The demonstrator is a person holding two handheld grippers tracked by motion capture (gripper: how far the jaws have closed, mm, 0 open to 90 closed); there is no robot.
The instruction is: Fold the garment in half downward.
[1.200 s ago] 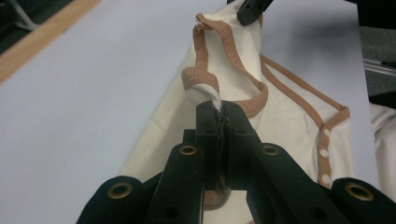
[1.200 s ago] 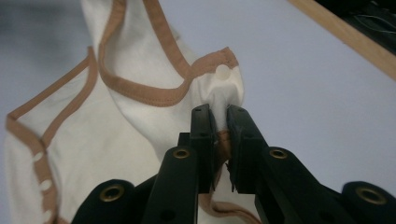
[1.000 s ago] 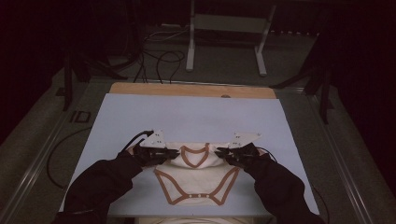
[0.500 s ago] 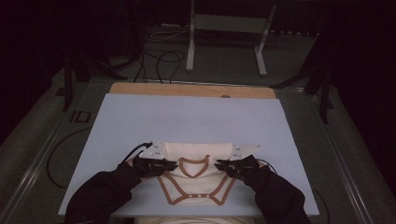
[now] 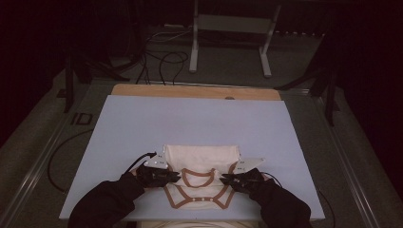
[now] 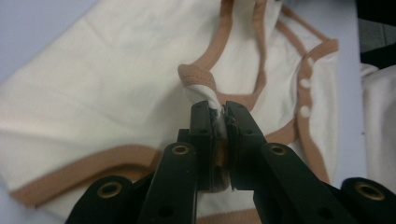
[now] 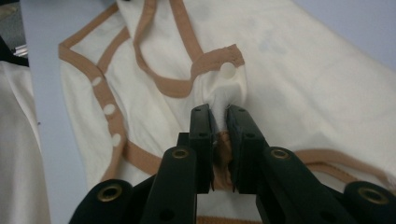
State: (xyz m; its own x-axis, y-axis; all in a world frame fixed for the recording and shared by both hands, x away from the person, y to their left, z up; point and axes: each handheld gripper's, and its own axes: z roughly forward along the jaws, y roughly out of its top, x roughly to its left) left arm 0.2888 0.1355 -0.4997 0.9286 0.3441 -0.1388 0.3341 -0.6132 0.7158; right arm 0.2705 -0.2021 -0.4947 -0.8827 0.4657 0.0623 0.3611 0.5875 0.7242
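Cream cotton with tan binding: the baby bodysuit (image 5: 202,178) lies on the pale blue worktop (image 5: 199,123) near your edge, its far part already folded into a neat rectangle. You have the left tongs (image 5: 177,177) pinched on one trimmed corner (image 6: 198,79) and the right tongs (image 5: 223,179) pinched on the matching corner with a snap (image 7: 227,70); the left jaws have just eased apart a little, though cloth is between them and looks gripped. My read is that a fold is being laid down, with the snap-edged crotch end (image 5: 197,202) left to tuck. More cream fabric (image 5: 190,224) hangs at the near edge. Nothing blocks you; cables (image 5: 164,59) lie well off on the floor.
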